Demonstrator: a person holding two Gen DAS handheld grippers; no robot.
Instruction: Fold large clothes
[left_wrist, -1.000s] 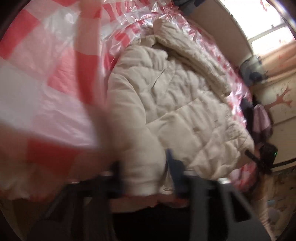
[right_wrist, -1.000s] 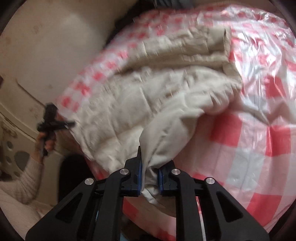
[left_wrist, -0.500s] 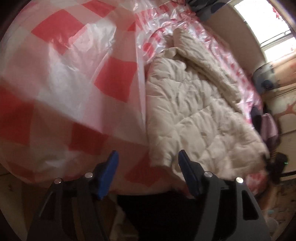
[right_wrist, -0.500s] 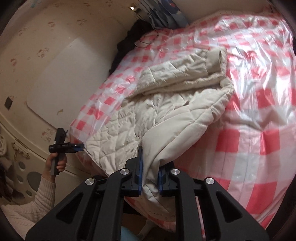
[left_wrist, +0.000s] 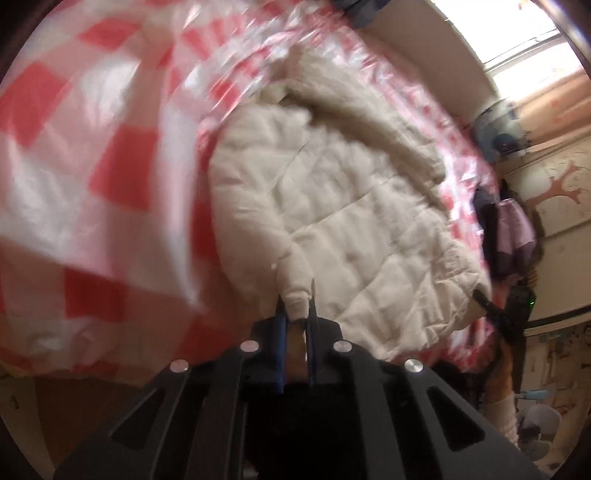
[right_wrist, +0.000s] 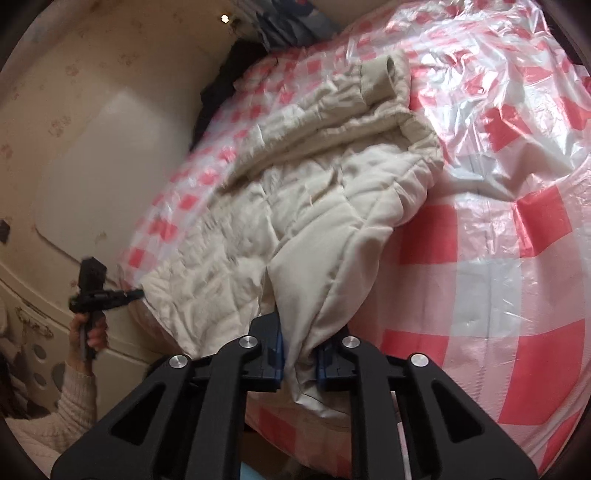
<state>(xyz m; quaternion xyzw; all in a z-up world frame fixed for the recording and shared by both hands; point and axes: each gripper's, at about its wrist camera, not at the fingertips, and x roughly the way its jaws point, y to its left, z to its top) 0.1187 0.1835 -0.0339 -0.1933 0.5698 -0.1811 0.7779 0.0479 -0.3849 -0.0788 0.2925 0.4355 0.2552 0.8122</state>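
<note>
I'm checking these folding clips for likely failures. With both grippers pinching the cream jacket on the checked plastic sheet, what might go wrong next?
1. The left gripper, whose jaws have just closed, pinches only a small tip of the jacket; it may slip out.
2. The plastic sheet looks loose and crinkled, so it may drag along.
3. The far sleeve lies loosely on top and may unfold.

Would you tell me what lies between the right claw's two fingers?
A fold of the cream quilted coat is pinched in the right claw, seen in the right wrist view.
</note>
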